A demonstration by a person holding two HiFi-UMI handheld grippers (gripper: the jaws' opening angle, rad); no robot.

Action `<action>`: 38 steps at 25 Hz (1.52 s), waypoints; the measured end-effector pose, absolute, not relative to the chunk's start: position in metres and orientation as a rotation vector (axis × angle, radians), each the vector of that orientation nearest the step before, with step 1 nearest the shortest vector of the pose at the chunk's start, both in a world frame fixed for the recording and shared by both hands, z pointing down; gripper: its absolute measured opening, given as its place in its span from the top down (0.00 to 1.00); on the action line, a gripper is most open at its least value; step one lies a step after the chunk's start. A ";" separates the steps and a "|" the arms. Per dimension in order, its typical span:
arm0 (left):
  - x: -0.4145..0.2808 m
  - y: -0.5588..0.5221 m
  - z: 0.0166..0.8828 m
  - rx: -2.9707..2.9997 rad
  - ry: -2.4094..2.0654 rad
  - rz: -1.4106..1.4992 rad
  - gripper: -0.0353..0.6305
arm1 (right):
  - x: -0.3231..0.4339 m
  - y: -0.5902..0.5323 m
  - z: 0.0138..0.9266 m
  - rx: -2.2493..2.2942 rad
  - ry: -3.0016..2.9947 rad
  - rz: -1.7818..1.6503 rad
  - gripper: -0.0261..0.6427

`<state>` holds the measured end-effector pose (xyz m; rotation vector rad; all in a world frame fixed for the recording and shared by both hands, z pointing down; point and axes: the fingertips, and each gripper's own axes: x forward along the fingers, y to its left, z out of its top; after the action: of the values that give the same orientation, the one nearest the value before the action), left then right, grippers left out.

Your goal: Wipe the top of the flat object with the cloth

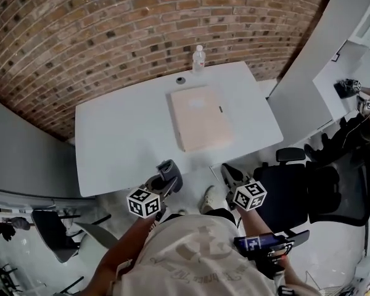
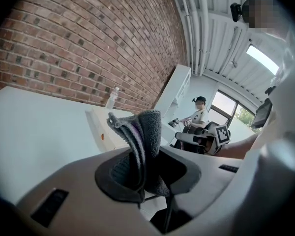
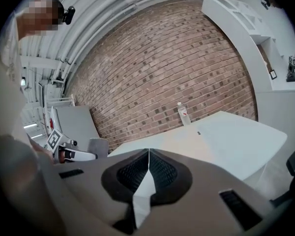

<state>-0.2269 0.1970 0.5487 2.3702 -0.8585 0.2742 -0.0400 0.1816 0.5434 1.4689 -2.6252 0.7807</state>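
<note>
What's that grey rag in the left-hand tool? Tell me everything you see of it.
The cloth is a dark grey, fuzzy fabric with a paler purplish stripe near its edge. It is folded and bunched, standing up between the jaws of the left gripper, which pinch it. It is held near the table's near edge, seemingly touching nothing else.

Bright, even light; fisheye bending with dark vignetted corners.

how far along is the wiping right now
Done: the grey cloth is clamped in the left gripper. In hand: both grippers sit at the near edge of the white table, the right gripper shut and empty. Left: the cloth is short of the flat beige object, so wiping looks unstarted.
</note>
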 end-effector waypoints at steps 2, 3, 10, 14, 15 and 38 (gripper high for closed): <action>-0.214 0.176 0.545 2.369 -0.885 0.277 0.78 | -0.030 0.159 0.543 1.445 -2.645 0.781 0.93; -0.208 0.165 0.544 2.367 -0.899 0.277 0.78 | -0.024 0.147 0.542 1.430 -2.654 0.779 0.93; -0.159 0.110 0.534 2.350 -0.976 0.292 0.78 | 0.010 0.074 0.537 1.316 -2.708 0.753 0.93; -0.146 0.088 0.530 2.327 -1.040 0.277 0.78 | 0.023 0.049 0.546 1.263 -2.708 0.778 0.93; -0.145 0.083 0.530 2.318 -1.056 0.276 0.78 | 0.025 0.043 0.548 1.251 -2.705 0.782 0.93; -0.165 -0.048 0.545 2.303 -1.014 0.253 0.78 | 0.031 -0.065 0.570 1.388 -2.490 0.773 0.93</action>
<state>-0.1653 -0.0476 0.5449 2.3032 -1.0135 0.2533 0.0306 -0.0655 0.5703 1.3883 -2.4899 0.7727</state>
